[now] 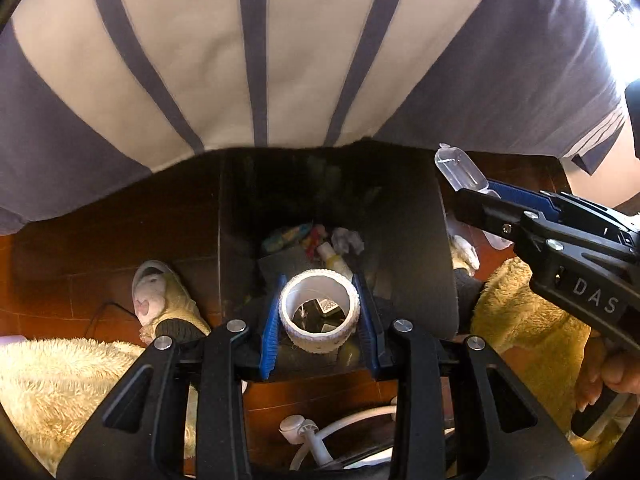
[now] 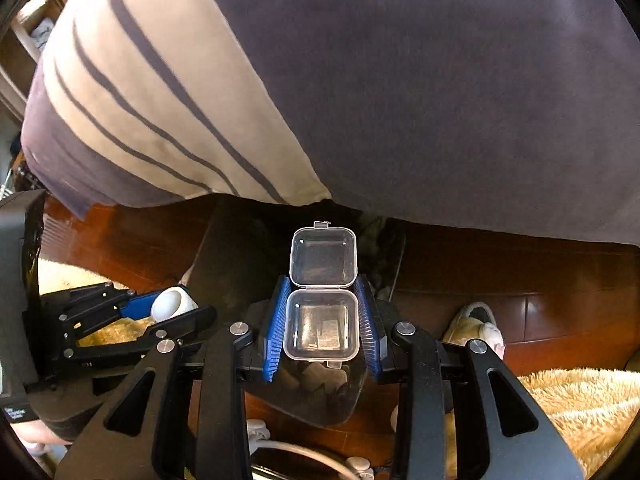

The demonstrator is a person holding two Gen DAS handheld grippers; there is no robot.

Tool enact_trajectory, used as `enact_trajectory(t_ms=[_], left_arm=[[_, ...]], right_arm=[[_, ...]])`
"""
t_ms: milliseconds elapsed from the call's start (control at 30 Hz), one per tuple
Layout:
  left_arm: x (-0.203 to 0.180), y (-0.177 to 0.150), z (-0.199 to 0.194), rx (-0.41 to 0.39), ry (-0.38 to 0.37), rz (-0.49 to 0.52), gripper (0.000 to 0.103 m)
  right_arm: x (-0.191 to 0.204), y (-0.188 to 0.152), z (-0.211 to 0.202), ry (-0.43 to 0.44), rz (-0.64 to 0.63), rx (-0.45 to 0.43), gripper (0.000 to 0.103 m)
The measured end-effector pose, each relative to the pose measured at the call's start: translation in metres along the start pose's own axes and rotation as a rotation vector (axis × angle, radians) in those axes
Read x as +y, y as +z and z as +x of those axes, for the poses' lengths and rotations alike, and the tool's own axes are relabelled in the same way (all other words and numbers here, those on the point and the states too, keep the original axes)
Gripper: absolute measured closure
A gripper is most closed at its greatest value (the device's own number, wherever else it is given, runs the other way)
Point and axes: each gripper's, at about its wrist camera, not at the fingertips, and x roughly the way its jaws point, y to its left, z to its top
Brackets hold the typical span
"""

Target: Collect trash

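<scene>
My left gripper (image 1: 319, 312) is shut on a white textured ring-shaped holder (image 1: 319, 309), held over a black trash bin (image 1: 424, 240). Wrappers, crumpled paper and a small bottle lie at the bin's bottom (image 1: 320, 240). My right gripper (image 2: 322, 326) is shut on a small clear plastic box (image 2: 321, 326) whose hinged lid (image 2: 323, 258) stands open. In the left wrist view the right gripper (image 1: 472, 190) comes in from the right with the clear box (image 1: 460, 166) above the bin's rim. In the right wrist view the left gripper (image 2: 168, 308) with the white holder (image 2: 172, 304) shows at the left.
A person's striped grey and cream shirt (image 1: 256, 48) fills the upper half of both views. The floor is dark red wood (image 1: 80, 248). Fluffy cream trouser legs (image 1: 48, 384) and a slippered foot (image 1: 154, 300) stand left of the bin. A white cable (image 1: 340, 432) lies below.
</scene>
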Motion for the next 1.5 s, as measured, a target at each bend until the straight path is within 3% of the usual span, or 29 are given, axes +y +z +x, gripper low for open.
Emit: enact_trajectory(t_ms=[133, 233, 300, 367, 500, 533, 633, 667, 700, 1033, 1233, 1367, 1500], left_arm=[[0.008, 0.002, 0.001, 0.006, -0.007, -0.008, 0.070], [0.008, 0.003, -0.003, 0.002, 0.003, -0.008, 0.053], [0.009, 0.004, -0.005, -0.003, 0.009, -0.011, 0.048], [0.009, 0.004, -0.009, -0.010, 0.016, -0.017, 0.045], [0.011, 0.005, -0.026, -0.045, 0.029, -0.037, 0.037], [0.012, 0.006, -0.034, -0.064, 0.032, -0.044, 0.029], [0.012, 0.011, -0.077, -0.175, 0.042, -0.058, 0.008], [0.012, 0.013, -0.093, -0.215, 0.044, -0.059, 0.008], [0.012, 0.017, -0.106, -0.245, 0.050, -0.060, 0.008], [-0.015, 0.048, -0.269, -0.652, 0.221, 0.017, 0.008], [-0.038, 0.055, -0.346, -0.817, 0.279, 0.066, 0.008], [-0.050, 0.060, -0.393, -0.933, 0.277, 0.074, 0.008], [-0.061, 0.059, -0.417, -0.996, 0.272, 0.057, 0.008]], right_arm=[[-0.001, 0.004, 0.003, 0.019, 0.009, 0.009, 0.068], [-0.002, 0.013, 0.003, 0.040, 0.009, 0.016, 0.067], [-0.004, 0.015, 0.002, 0.044, 0.017, 0.013, 0.060], [-0.005, 0.017, 0.000, 0.043, 0.023, 0.003, 0.047], [-0.008, 0.023, -0.020, 0.029, 0.039, -0.053, 0.045], [-0.009, 0.024, -0.033, 0.013, 0.042, -0.094, 0.037], [-0.013, 0.030, -0.075, -0.040, 0.042, -0.229, 0.016], [-0.014, 0.032, -0.088, -0.060, 0.043, -0.265, 0.005], [-0.016, 0.035, -0.101, -0.081, 0.044, -0.304, 0.003], [0.001, 0.063, -0.250, -0.247, 0.003, -0.682, 0.003], [0.007, 0.067, -0.333, -0.297, -0.006, -0.836, 0.003], [0.012, 0.068, -0.384, -0.298, -0.012, -0.951, 0.003], [0.015, 0.066, -0.405, -0.299, -0.003, -1.000, 0.003]])
